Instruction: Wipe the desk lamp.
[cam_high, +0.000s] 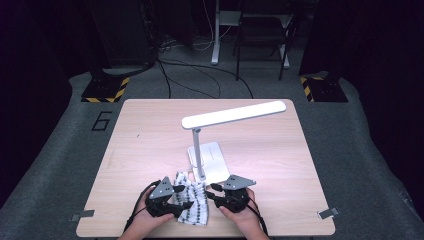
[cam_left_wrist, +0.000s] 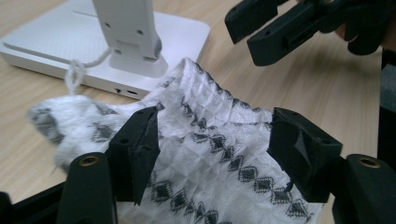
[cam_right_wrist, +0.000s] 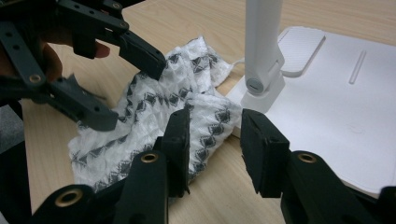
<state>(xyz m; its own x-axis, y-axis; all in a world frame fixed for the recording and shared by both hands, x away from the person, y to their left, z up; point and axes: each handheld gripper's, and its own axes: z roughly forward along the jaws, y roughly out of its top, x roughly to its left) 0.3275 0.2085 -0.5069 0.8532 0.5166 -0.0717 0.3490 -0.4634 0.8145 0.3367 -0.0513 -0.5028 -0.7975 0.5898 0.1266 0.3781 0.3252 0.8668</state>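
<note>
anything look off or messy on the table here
The patterned cloth lies crumpled, not flat, bunched against the base of the white desk lamp, with one edge riding up on it. Nothing looks spilled or broken.

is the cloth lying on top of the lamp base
No, the cloth lies on the table beside the lamp base, its edge reaching it.

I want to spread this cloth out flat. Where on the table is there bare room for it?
The table is bare along its left side, from the far edge down past the lamp, and also on the right of the lamp's base. It is crowded at the near middle, where the cloth lies against the lamp's base between the left gripper and the right gripper.
</note>
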